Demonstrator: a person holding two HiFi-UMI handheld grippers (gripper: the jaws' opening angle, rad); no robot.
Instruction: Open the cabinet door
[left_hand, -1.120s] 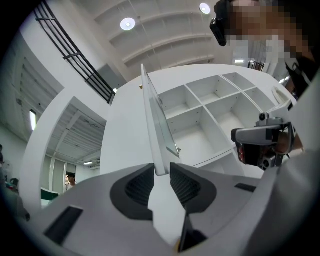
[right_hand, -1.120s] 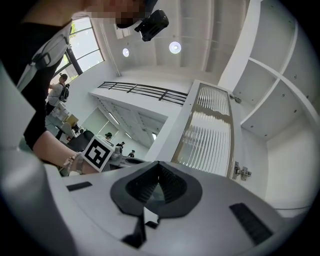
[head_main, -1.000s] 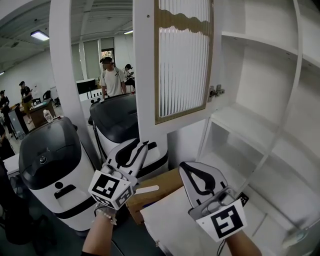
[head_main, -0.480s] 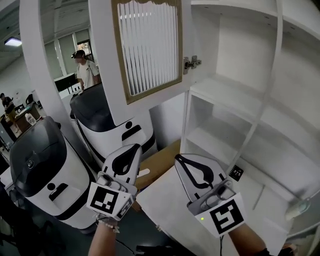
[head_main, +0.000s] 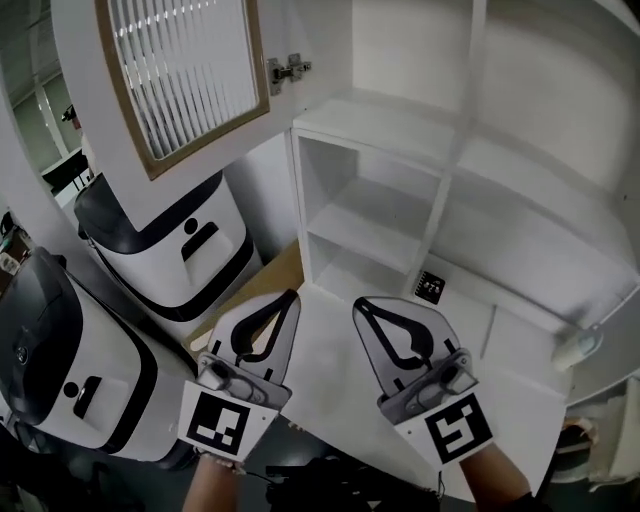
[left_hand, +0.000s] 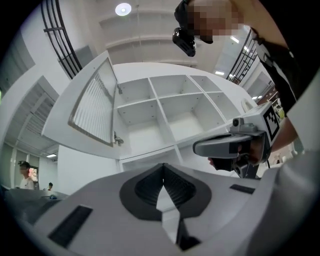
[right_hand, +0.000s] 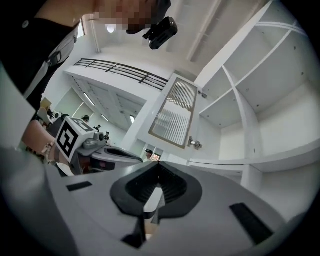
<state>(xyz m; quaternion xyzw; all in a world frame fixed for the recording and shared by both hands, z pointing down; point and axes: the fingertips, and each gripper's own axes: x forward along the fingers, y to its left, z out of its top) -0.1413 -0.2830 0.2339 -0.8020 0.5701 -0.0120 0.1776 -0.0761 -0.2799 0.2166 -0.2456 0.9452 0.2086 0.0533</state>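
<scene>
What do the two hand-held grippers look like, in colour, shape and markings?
The left hand-held gripper and the right hand-held gripper look alike: broad white shells, black ribbed pads framing a teardrop-shaped opening, and a white cube with black square markers at the rear.

Cabinet door: is showing smooth white paint, a wood-toned inner frame and a ribbed, translucent panel.
Hinge: is glinting like bare metal.
Shelves: are looking smooth, white and matt.
Left gripper: is showing a matt grey plastic shell with black ribbed pads.
Right gripper: is wearing the same matt grey plastic.
White machine: is shining as glossy plastic, its dark lid included.
</scene>
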